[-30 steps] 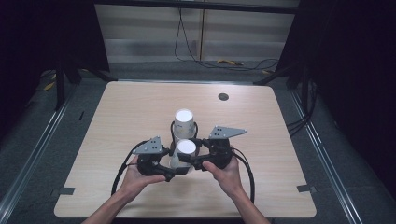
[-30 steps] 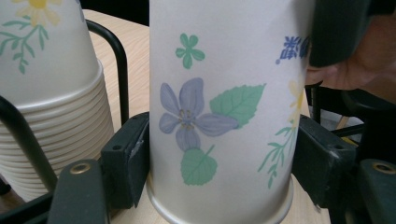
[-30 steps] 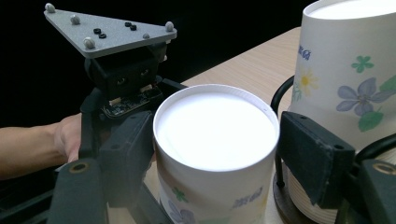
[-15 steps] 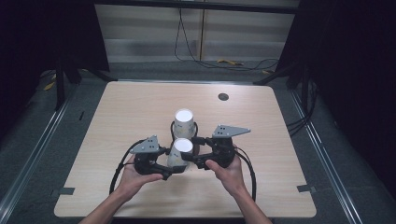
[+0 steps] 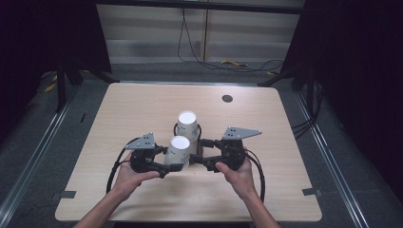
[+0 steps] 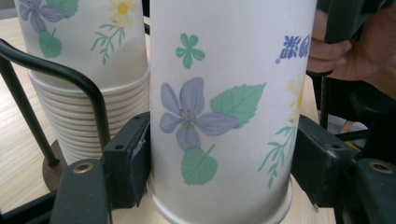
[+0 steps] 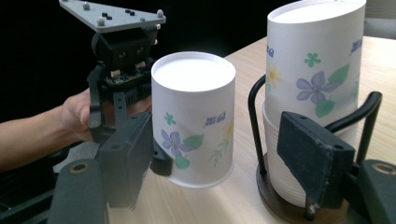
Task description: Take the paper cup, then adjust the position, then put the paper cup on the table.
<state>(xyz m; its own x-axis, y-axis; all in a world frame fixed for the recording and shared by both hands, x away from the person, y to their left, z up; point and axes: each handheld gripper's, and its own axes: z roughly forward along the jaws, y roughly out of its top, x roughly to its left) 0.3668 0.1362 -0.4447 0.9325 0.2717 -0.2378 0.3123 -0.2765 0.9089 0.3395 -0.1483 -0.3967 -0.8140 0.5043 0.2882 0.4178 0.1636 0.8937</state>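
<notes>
1. Paper, printed with violet flowers and green leaves: a single upturned paper cup (image 6: 219, 112) sits clamped in the left tool (image 5: 157, 161), one black pad (image 6: 130, 156) pressing each side of its wall near the rim. That tool is closed as tight as the cup allows.
2. Judging from the right gripper view, the cup (image 7: 194, 119) hangs just above the counter (image 5: 266, 190), lifted clear of the wood, its white base facing up.
3. Opposite it, the right tool (image 5: 209, 153) stands about half open with nothing between its pads. Its jaws have just been closing, and they point toward the held cup and the stack beyond; one pad (image 7: 315, 158) shows in front of the stack's holder.
4. Just behind the held cup stands the stack of nested cups (image 5: 187, 126), upside down in a black wire holder (image 7: 254, 116) on a round dark base. The many rims near its bottom show plenty of cups remain.
5. Farther back, a small dark round disc (image 5: 227, 98) lies on the counter near its far edge.
6. As I read it, one cup has been separated from the stack and is free; what is left is to set it down or hand it over, and the right tool has yet to take hold of anything.
</notes>
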